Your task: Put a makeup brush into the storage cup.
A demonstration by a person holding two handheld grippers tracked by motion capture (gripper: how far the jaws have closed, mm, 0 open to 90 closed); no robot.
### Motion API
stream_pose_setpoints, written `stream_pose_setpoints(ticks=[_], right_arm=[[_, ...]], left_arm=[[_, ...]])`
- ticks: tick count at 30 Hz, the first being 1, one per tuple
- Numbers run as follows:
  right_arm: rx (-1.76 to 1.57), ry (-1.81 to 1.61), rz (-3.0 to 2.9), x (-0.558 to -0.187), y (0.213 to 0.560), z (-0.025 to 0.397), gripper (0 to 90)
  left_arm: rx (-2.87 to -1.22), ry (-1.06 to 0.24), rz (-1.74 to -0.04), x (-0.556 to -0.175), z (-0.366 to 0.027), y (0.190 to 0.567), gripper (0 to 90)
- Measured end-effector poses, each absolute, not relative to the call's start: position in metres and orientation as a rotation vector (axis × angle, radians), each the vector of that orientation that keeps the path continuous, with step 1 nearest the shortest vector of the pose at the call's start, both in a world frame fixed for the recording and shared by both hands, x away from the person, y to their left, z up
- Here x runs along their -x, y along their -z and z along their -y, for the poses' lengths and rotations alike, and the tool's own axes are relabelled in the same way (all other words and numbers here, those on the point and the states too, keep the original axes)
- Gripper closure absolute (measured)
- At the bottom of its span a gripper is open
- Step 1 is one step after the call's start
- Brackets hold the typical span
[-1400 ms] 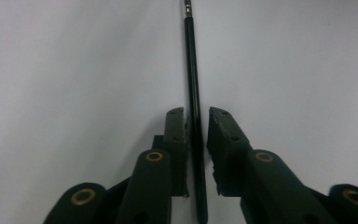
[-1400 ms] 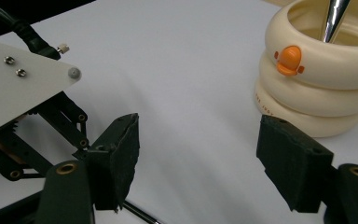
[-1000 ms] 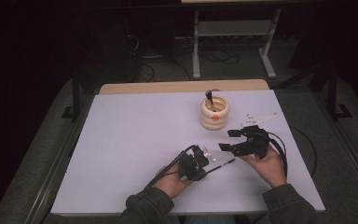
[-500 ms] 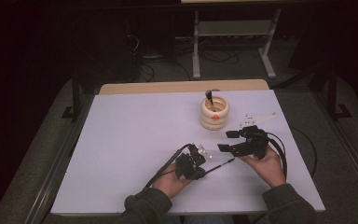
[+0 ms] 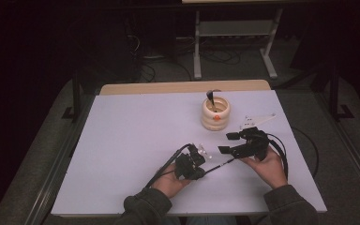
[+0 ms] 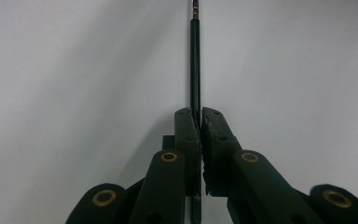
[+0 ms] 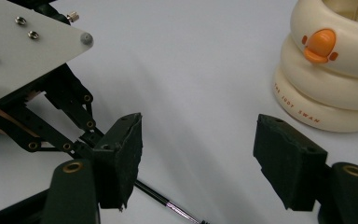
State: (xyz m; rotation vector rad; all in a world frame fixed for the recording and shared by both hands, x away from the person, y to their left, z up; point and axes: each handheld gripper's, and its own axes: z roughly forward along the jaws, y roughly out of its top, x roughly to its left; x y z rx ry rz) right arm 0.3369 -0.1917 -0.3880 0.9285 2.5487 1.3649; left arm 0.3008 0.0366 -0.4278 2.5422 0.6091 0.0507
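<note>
My left gripper [image 5: 202, 169] sits low near the table's front edge, shut on a thin black pen [image 5: 220, 165] that points right toward the right hand. In the left gripper view the pen [image 6: 195, 60] runs straight out from between the shut jaws [image 6: 200, 116] over the white tabletop. My right gripper [image 5: 228, 143] is open, with its jaws spread wide just above and beyond the pen's far end. In the right gripper view the pen's tip [image 7: 168, 203] lies below the gap between the open jaws [image 7: 198, 154], touching neither, and the left gripper [image 7: 65, 112] is at the upper left.
A cream ring-shaped holder [image 5: 215, 113] with an orange duck bill [image 7: 320, 45] stands behind the right gripper, with a dark-handled tool upright in it. The white table [image 5: 131, 136] has bare room to the left. Cables trail from both grippers.
The left gripper has shifted slightly left and toward the front edge with the pen in it. The right gripper has hardly moved and stays open.
</note>
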Motion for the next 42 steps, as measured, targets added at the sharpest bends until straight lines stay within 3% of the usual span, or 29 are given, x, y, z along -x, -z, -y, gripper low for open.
stream_pose_setpoints(ticks=[29,34,42], right_arm=[[-0.921,-1.348,-2.588,-0.339,0.393,0.189,31.8],[-0.929,-1.36,-2.58,-0.339,0.393,0.192,32.0],[-0.93,-1.367,-2.57,-0.341,0.393,0.195,32.7]], left_arm=[[-2.563,-0.041,-0.628,-0.306,-0.044,0.427,85.8],[-2.653,-0.112,-0.61,-0.303,-0.031,0.424,84.1],[-2.697,-0.048,-0.626,-0.31,-0.027,0.422,85.5]])
